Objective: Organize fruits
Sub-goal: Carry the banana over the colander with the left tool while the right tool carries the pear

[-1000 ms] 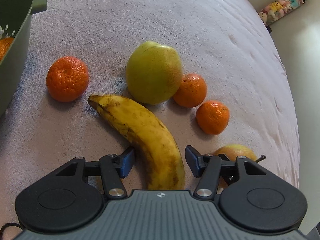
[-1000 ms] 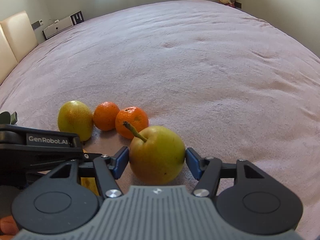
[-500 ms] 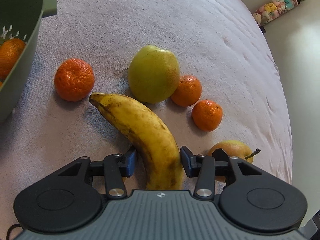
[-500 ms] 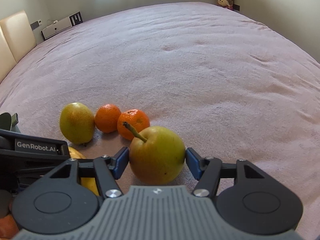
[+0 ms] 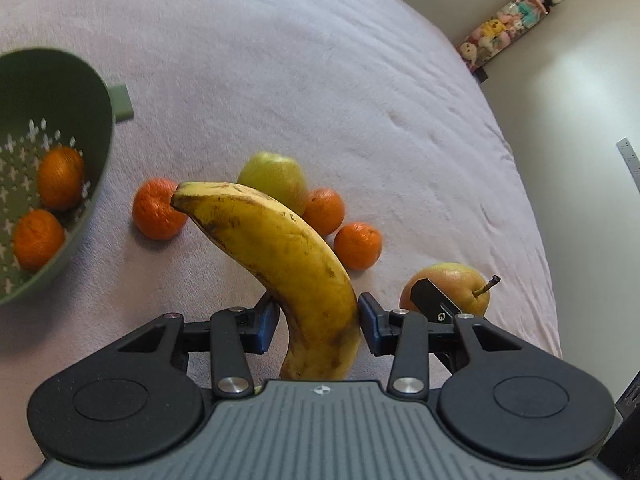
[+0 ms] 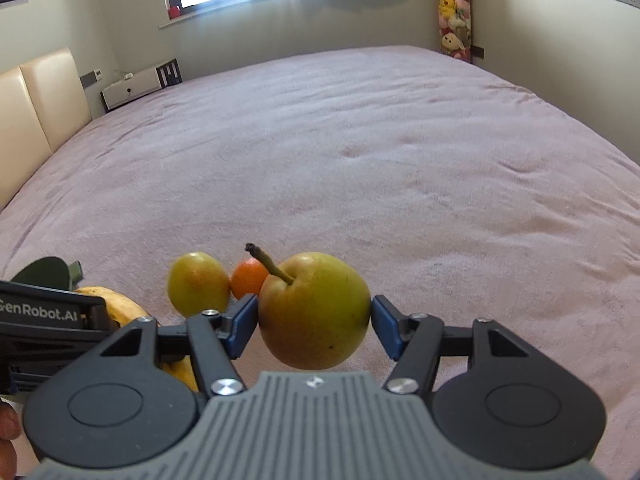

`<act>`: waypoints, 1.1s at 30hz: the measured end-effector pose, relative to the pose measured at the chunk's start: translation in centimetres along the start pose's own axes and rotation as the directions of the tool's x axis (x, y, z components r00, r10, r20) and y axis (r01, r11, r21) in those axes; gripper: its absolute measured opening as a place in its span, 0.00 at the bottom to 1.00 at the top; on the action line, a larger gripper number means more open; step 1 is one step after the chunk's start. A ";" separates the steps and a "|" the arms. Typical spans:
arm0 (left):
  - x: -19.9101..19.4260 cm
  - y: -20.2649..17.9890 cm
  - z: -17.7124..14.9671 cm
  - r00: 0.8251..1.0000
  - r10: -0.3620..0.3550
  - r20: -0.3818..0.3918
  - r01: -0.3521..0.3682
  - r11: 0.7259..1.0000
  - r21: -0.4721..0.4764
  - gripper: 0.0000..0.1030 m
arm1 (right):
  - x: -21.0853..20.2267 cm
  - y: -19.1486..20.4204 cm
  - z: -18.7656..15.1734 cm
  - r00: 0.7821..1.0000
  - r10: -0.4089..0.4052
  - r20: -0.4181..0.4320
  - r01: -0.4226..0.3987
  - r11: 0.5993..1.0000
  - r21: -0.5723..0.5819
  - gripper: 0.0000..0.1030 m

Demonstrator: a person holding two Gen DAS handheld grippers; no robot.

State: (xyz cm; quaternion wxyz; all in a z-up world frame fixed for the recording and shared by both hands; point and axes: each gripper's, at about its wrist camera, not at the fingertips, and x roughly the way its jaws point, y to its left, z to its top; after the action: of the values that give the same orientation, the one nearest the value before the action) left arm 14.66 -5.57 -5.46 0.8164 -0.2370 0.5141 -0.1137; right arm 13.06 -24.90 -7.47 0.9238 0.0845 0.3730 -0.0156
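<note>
My left gripper [image 5: 318, 326] is shut on a spotted yellow banana [image 5: 280, 252] and holds it lifted above the pink bedspread. My right gripper [image 6: 314, 326] is shut on a yellow-green stemmed pear [image 6: 314, 308], raised off the bed; the pear also shows in the left wrist view [image 5: 452, 284]. A green-yellow fruit [image 5: 276, 176] and three mandarins [image 5: 158, 212] [image 5: 324, 210] [image 5: 358, 244] lie on the bed beyond the banana. A green colander [image 5: 100, 120] at the left holds two mandarins [image 5: 60, 178] [image 5: 38, 238].
The pink bedspread [image 6: 360, 152] stretches wide ahead. The bed's edge [image 5: 532, 216] runs along the right, with floor beyond. A cream headboard [image 6: 36, 100] stands at the far left, a plush-toy column [image 6: 454, 12] by the back wall.
Both grippers closed on their fruit and lifted: the banana and the pear have risen off the bed. The colander has come further into the left wrist view.
</note>
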 end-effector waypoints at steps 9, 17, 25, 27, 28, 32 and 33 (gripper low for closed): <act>-6.1 0.3 0.9 0.991 -0.040 0.124 0.039 0.999 0.015 0.47 | -4.4 2.8 1.4 0.991 0.060 0.118 -0.054 0.997 -0.054 0.58; -12.3 3.9 2.6 0.961 -0.027 0.275 0.042 0.998 -0.051 0.47 | -6.4 7.5 2.2 0.966 0.199 0.165 -0.178 0.975 -0.129 0.58; -14.4 10.1 4.0 0.942 0.076 0.326 -0.020 0.985 -0.170 0.47 | -6.6 13.2 2.0 0.930 0.341 0.138 -0.303 0.922 -0.240 0.58; -14.3 11.6 4.3 0.942 0.103 0.320 -0.040 0.980 -0.197 0.47 | -6.4 14.6 1.8 0.918 0.377 0.121 -0.336 0.904 -0.265 0.58; -14.1 12.2 4.4 0.943 0.113 0.313 -0.048 0.977 -0.208 0.47 | -6.2 15.3 1.7 0.912 0.394 0.111 -0.352 0.893 -0.279 0.58; -13.1 14.4 4.9 0.959 0.115 0.258 -0.048 0.967 -0.250 0.47 | -5.1 17.9 1.3 0.894 0.443 0.067 -0.397 0.853 -0.339 0.58; -12.7 14.9 5.0 0.964 0.111 0.243 -0.045 0.964 -0.262 0.47 | -4.8 18.4 1.2 0.890 0.452 0.055 -0.406 0.842 -0.356 0.58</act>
State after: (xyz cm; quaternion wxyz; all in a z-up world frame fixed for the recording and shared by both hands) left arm 12.60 14.03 -1.23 0.8426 -0.3317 0.4238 0.0172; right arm 12.08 -7.15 -0.63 0.9276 0.0064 0.2777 0.2496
